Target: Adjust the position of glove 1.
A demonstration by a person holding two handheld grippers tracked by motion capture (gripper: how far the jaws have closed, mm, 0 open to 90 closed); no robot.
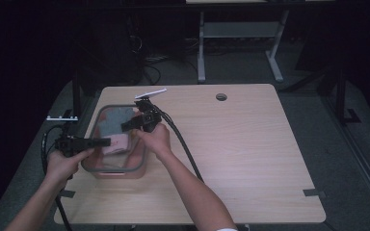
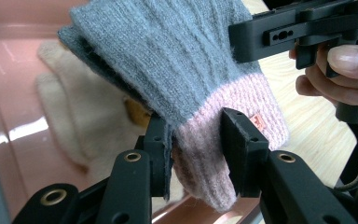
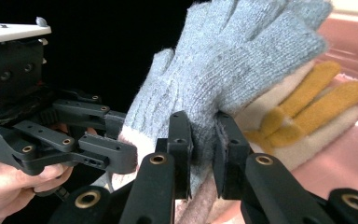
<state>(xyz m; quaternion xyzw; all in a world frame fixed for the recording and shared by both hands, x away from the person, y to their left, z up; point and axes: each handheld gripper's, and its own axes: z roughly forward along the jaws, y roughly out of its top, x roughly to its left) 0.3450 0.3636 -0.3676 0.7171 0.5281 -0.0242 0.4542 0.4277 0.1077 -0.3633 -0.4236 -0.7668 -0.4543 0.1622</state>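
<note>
grey glove [image 2: 177,70] clenched by left tongs [image 2: 196,149] at pink cuff, right tongs [image 3: 203,140] mid-palm | held above pink bin [image 1: 120,171] | should be lowered level onto cream glove [image 3: 279,140]

Overhead forward-down; gripper views close, sharing glove [image 2: 177,79].

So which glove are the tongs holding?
The grey glove with the pink cuff; both tongs pinch it. The cream glove with mustard-yellow fingers lies loose in the pink tub.

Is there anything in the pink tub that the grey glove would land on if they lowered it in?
Yes. Under the grey glove, a cream glove with mustard fingers already lies in the pink tub. Nothing visible blocks the tub's open top.
</note>
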